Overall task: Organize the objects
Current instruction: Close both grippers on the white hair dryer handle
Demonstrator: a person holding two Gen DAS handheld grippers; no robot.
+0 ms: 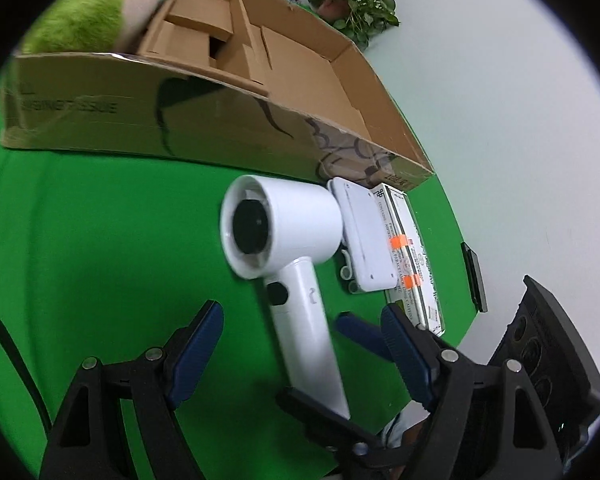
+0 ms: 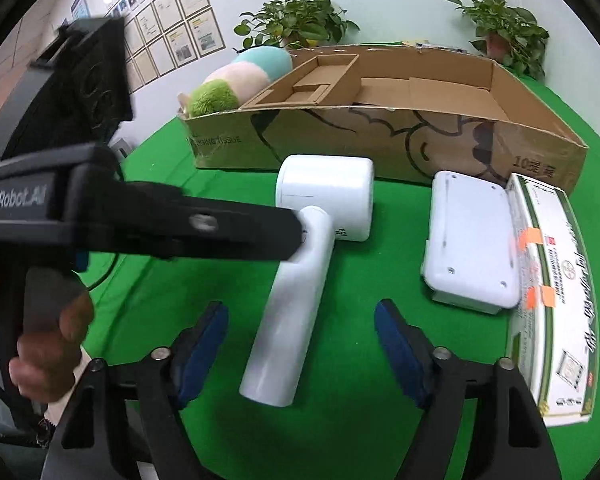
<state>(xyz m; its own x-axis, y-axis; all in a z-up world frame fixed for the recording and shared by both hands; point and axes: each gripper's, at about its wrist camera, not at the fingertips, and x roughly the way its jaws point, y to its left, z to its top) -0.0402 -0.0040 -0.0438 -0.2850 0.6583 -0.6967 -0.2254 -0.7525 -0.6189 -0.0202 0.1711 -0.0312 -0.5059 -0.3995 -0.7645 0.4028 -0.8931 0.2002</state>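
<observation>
White hair dryer [image 2: 300,276] is laid mid-table on the green table [image 2: 340,420], just before the cardboard box [image 2: 380,136] at the far edge. Right gripper [image 2: 300,344] is held with jaws apart astride the handle, untouching; left gripper [image 1: 300,344] likewise parted, clamped on nothing
</observation>
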